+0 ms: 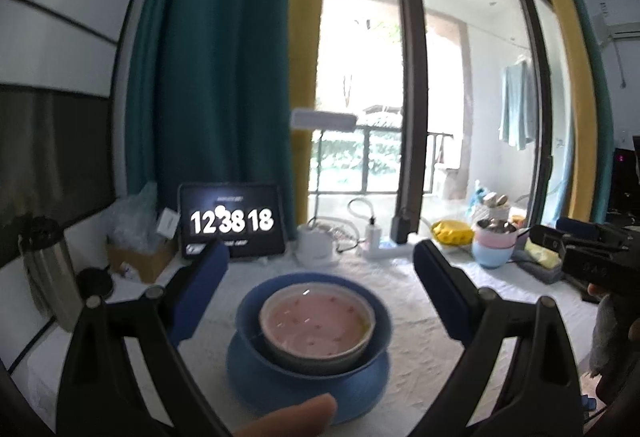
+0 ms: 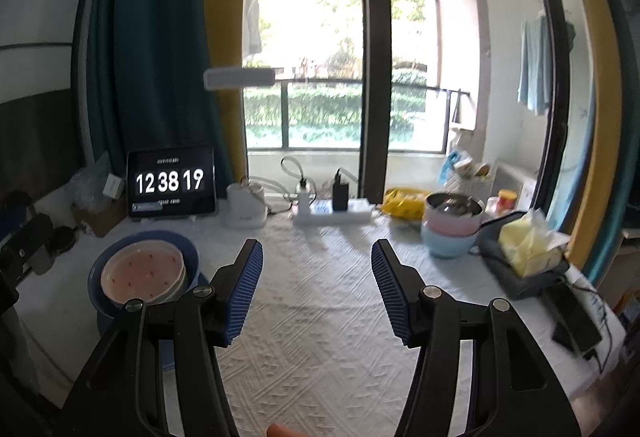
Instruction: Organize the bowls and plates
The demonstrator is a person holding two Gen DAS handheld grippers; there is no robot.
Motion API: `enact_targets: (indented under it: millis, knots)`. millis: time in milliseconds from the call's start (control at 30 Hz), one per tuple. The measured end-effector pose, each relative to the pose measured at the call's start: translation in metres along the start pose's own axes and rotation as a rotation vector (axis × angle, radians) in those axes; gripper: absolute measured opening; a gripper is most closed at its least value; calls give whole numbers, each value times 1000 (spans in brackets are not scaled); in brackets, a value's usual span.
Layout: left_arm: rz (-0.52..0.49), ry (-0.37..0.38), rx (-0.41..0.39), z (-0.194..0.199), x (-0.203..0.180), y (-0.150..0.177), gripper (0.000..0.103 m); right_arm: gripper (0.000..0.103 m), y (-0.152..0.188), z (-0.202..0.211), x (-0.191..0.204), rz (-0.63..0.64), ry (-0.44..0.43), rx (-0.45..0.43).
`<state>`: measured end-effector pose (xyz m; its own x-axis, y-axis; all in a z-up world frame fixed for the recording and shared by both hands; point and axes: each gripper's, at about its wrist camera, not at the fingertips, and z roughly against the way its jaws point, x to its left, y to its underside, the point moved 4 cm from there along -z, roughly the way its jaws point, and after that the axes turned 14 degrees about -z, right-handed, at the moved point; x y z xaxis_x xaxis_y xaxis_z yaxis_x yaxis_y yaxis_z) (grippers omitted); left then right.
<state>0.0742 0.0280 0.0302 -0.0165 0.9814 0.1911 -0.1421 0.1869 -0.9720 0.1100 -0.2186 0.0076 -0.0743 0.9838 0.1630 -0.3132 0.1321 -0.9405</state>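
Pink bowl [image 1: 318,321] nested in blue bowl [image 1: 376,317], centred btwn spread left gripper [image 1: 320,269]; right gripper [image 2: 317,269] spread, empty, bowls prob. well left.

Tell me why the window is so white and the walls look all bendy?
Left wrist view: daylight overexposes the window, so the glass washes out white; the fisheye lens bows the curtains and frame, and the clock tablet has a glare spot. Right wrist view: the window is also washed out, edges curve, while the tablecloth stays sharp.
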Motion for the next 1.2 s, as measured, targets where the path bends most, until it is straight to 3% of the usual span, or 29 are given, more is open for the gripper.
enact_targets:
  millis: [433, 1200]
  knots:
    - [-15, 81, -77, 15, -34, -35, 95, 61, -23, 45, -27, -44, 8, -107]
    - [-25, 24, -48, 24, -27, -37, 95, 61, -29, 60, -38, -73, 5, -135]
